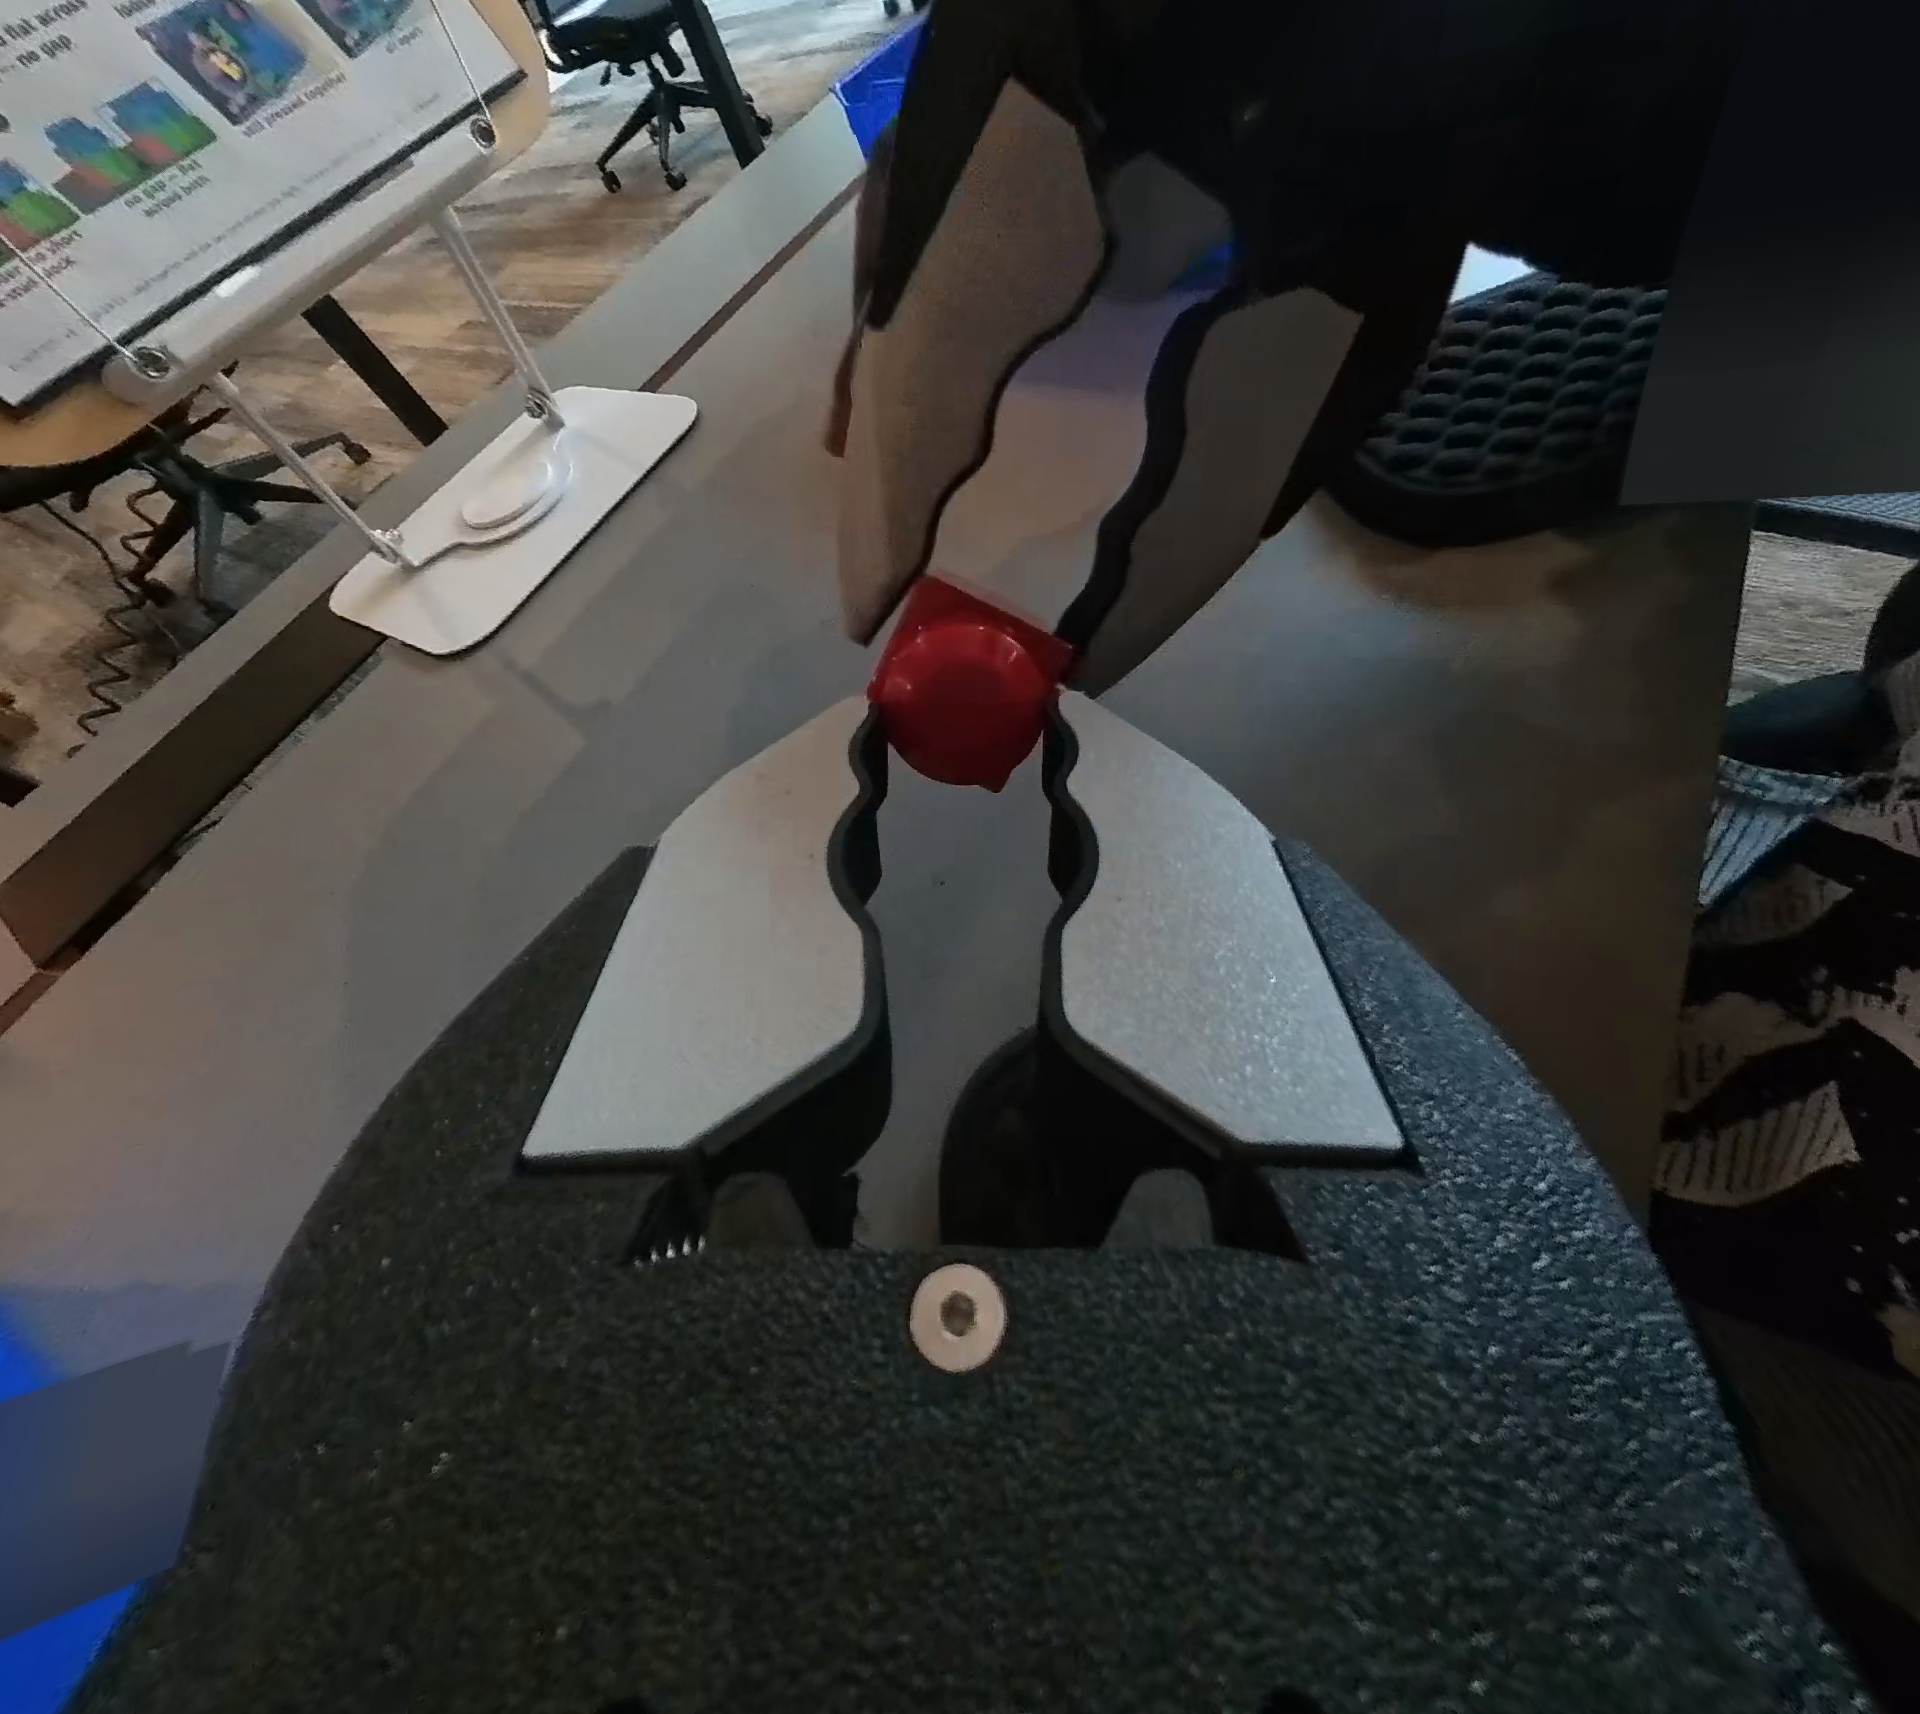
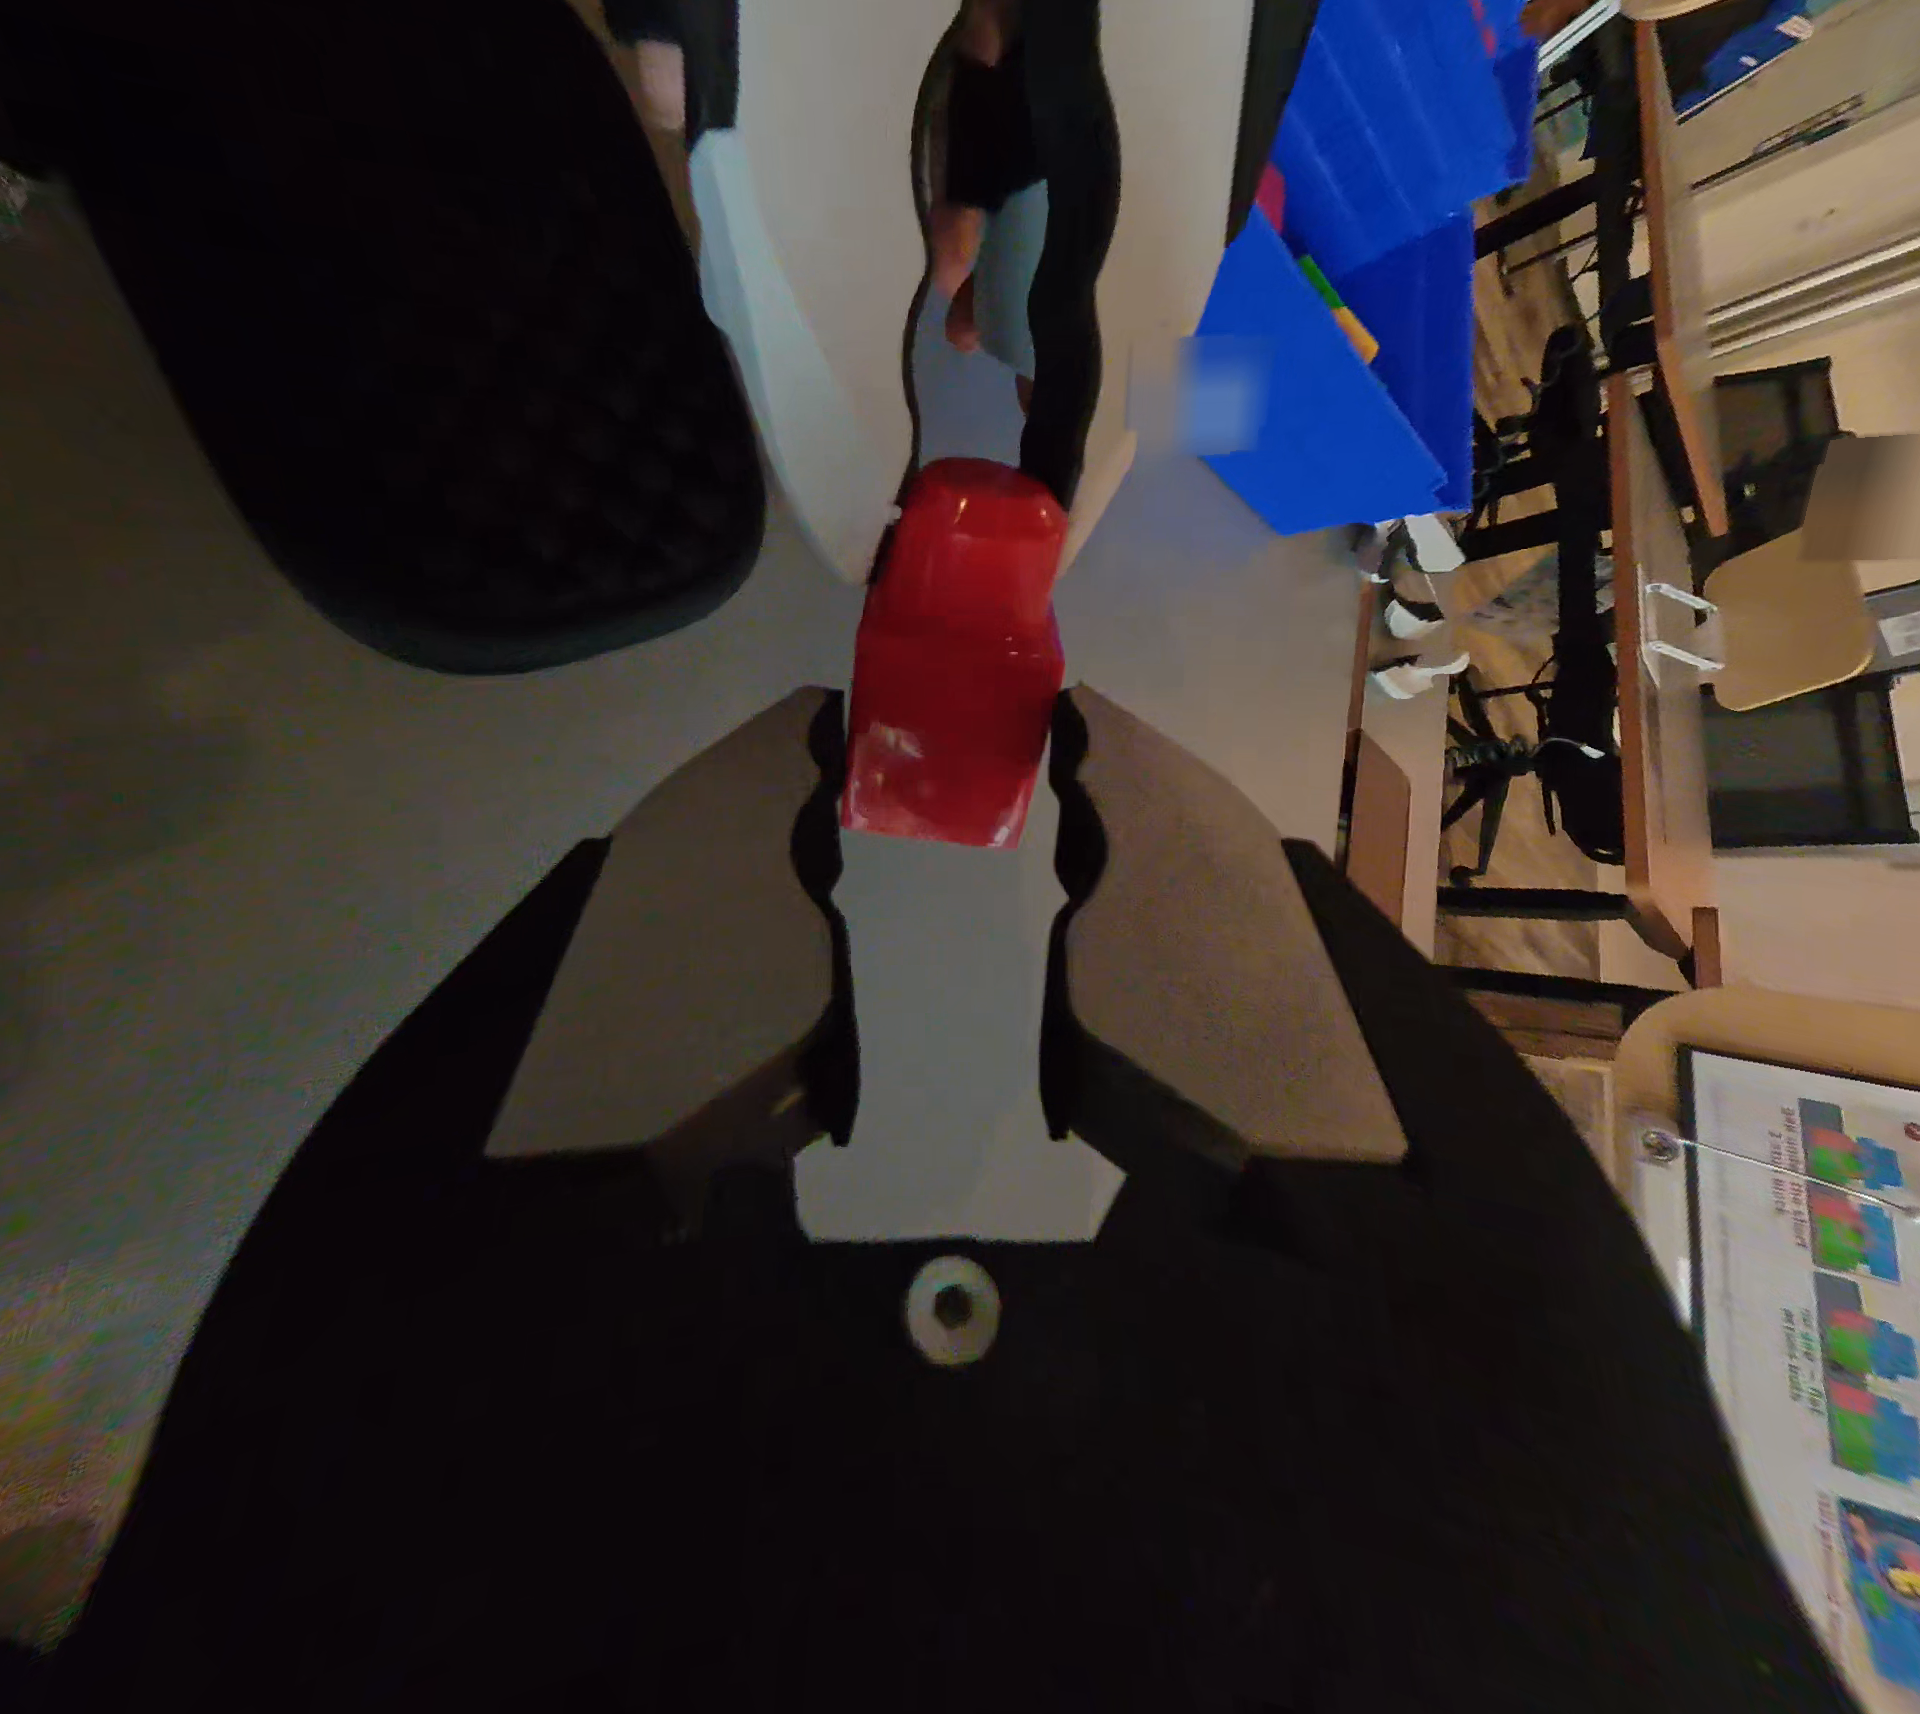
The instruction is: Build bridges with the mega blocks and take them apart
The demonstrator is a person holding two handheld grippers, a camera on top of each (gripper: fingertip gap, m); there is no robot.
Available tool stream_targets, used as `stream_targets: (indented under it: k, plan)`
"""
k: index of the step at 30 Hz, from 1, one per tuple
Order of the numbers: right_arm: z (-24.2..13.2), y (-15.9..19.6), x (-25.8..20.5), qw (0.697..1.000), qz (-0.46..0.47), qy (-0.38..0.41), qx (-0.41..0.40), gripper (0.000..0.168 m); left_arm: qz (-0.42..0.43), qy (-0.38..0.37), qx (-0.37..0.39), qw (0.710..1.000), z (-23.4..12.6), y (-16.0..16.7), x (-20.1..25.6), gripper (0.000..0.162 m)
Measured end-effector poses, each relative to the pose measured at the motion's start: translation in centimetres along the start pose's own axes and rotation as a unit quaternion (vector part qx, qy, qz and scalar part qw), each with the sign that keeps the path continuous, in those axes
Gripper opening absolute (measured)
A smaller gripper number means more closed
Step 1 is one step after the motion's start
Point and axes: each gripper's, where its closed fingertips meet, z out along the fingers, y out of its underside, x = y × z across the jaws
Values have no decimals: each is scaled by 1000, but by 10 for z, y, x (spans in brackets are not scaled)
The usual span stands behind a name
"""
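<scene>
One small red mega block [image 1: 961, 708] with a single round stud is held in the air above the grey table [image 1: 468, 833]. My left gripper [image 1: 961, 724] is shut on its stud end. My right gripper [image 1: 977, 646] reaches in from above in the left wrist view and is shut on the block's square body. In the right wrist view the red block [image 2: 951, 677] sits between my right gripper's [image 2: 945, 708] fingertips, and my left gripper [image 2: 977, 537] clamps its rounded far end. The two grippers face each other tip to tip.
An instruction sheet on a white stand [image 1: 208, 54] stands at the table's far left, its base [image 1: 520, 521] on the tabletop. Blue bins [image 2: 1382, 210] hold several coloured blocks. A black mesh chair [image 2: 364, 262] is near. A patterned sleeve [image 1: 1787, 989] shows at the right.
</scene>
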Motion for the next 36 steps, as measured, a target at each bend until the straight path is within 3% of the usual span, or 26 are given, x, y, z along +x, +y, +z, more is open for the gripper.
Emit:
stream_targets:
  k: [4,8,13,16,18,27,36]
  plan:
    - [-4,-9,1,997,55,-13,53,36,12,-10,36,999,-5,-7,-1,32]
    - [-15,-22,13,973,162,-34,158,35,-9,-19,89,996,-11,-14,-3,54]
    - [-32,-40,26,900,308,-83,298,36,-62,-9,180,982,-15,-30,-3,58]
    - [-43,-48,32,850,365,-107,365,36,-78,5,185,980,-8,-32,0,58]
    - [-45,-48,33,834,381,-120,380,36,-77,14,190,979,-5,-35,2,57]
    - [-55,-50,23,831,345,-159,406,36,-137,99,209,963,-8,-44,13,50]
    - [-52,-51,17,841,324,-163,402,36,-138,106,211,962,-8,-45,16,34]
